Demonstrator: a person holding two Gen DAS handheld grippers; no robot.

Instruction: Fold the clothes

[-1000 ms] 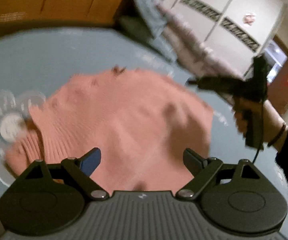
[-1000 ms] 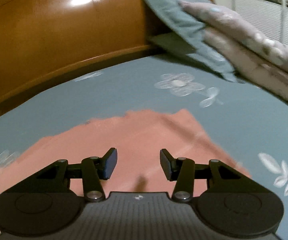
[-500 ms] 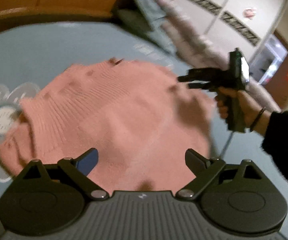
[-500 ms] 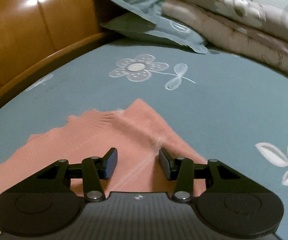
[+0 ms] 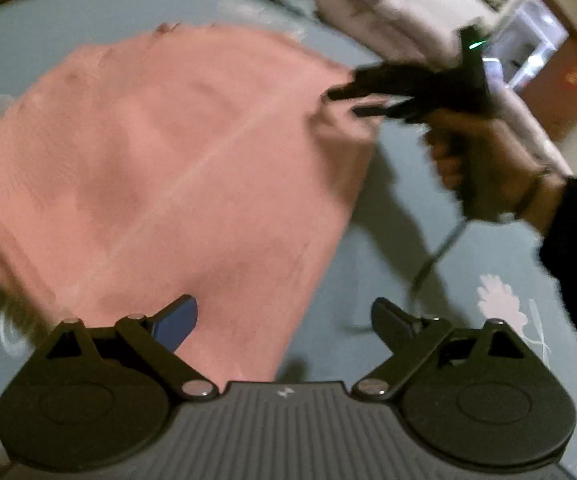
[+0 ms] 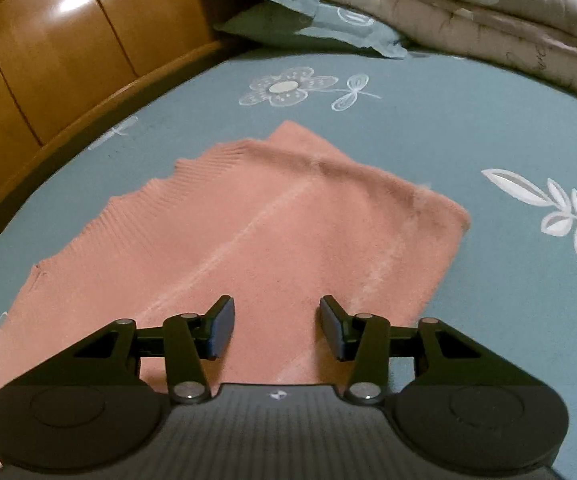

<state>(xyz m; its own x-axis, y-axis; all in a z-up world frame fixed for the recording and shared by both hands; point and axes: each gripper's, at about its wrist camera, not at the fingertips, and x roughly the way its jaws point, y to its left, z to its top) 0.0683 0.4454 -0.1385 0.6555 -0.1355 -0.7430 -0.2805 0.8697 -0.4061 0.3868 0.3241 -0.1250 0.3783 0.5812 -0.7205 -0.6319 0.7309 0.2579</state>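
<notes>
I see a pink knit garment (image 6: 248,248) spread flat on the bed, on a blue-grey sheet (image 6: 468,128) printed with white flowers and leaves. In the right wrist view it lies directly ahead of and under my right gripper (image 6: 276,326); a pale crease runs diagonally across it, and its ribbed hem points away to the left of the fingers. The right gripper's fingers stand partly apart with nothing pinched between them, only cloth showing beyond the gap.

My left gripper (image 5: 284,320) has its fingers spread wide and empty. The garment's near edge passes between them: pink cloth behind the left finger, bare sheet behind the right one. This view is motion-blurred.

Ahead and to the right of the left fingers, the right hand (image 5: 484,168), in a dark sleeve with a band at the wrist, holds the other gripper with its tips at the garment's far right corner; I cannot tell whether they touch the cloth.

Beyond the right fingers, to the left, a glossy wooden headboard (image 6: 60,60) rims the bed. Straight ahead lie a blue-grey pillow (image 6: 288,4) and a folded beige quilt (image 6: 488,20). Past the left fingers, upper right, a pale wall and a lit doorway (image 5: 528,40) show.
</notes>
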